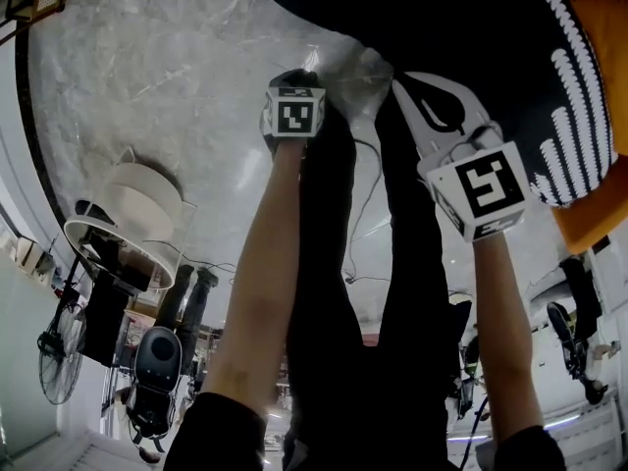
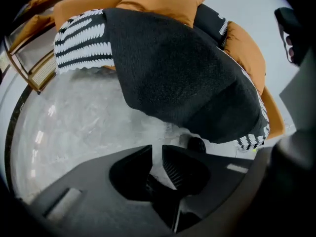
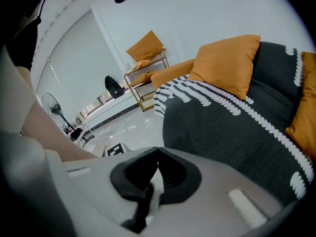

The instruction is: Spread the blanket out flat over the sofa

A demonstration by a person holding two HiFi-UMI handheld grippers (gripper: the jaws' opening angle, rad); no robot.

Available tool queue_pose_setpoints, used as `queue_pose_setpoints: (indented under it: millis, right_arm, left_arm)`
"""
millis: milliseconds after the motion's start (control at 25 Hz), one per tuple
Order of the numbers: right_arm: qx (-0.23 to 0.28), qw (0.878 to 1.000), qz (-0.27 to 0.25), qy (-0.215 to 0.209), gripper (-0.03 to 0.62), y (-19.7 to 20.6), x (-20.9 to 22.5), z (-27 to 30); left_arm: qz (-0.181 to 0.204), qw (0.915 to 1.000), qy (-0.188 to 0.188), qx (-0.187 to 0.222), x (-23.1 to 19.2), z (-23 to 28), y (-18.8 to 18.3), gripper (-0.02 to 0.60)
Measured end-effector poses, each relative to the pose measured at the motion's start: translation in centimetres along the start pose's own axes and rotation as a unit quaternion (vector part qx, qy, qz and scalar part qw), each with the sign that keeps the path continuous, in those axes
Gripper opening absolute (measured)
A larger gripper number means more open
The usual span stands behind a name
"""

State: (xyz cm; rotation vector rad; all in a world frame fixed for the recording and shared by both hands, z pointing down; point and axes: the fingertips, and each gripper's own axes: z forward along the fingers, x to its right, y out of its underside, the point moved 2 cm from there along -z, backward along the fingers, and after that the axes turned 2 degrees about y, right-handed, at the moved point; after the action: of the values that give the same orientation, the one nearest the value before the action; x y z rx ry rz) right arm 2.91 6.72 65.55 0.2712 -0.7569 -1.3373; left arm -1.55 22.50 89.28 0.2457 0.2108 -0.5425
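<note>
Nearest the lens, the left gripper (image 2: 157, 149) points steeply down at the marble floor (image 2: 89, 117), its jaws a narrow slit apart with nothing between them. The right gripper (image 3: 158, 151) has its tips pressed together, also empty. The blanket (image 2: 182, 78), dark with white patterned borders, lies over the orange sofa (image 2: 79, 6), one lobe sagging off the front edge towards the floor. An orange cushion (image 3: 224, 63) sits on it near the back. Neither gripper holds the cloth, so the hanging weight could drag more of it off the seat. A pull on the hem might bunch it under the cushion or tip the cushion over. The sofa's far end is cut off, and what looks like a shoe just past the left jaws is too dark to confirm.
</note>
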Motion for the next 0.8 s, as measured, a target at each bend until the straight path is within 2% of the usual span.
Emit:
queue_pose_setpoints:
  millis: [280, 400, 800]
  right_arm:
    - [0.0, 1.0, 0.005, 0.004, 0.003, -0.2, -0.2, -0.9]
    - [0.019, 1.0, 0.007, 0.006, 0.003, -1.2, -0.7, -1.2]
    - [0.04, 0.999, -0.002, 0.009, 0.003, -5.5, -1.7, -5.7]
  left_arm:
    - [0.025, 0.9991, 0.016, 0.032, 1.5, -1.2, -2.7, 0.084]
    - [0.037, 0.9982, 0.021, 0.042, 1.8, -2.2, -3.6, 0.089]
    - [0.05, 0.9956, 0.027, 0.074, 3.9, -9.0, -7.5, 0.094]
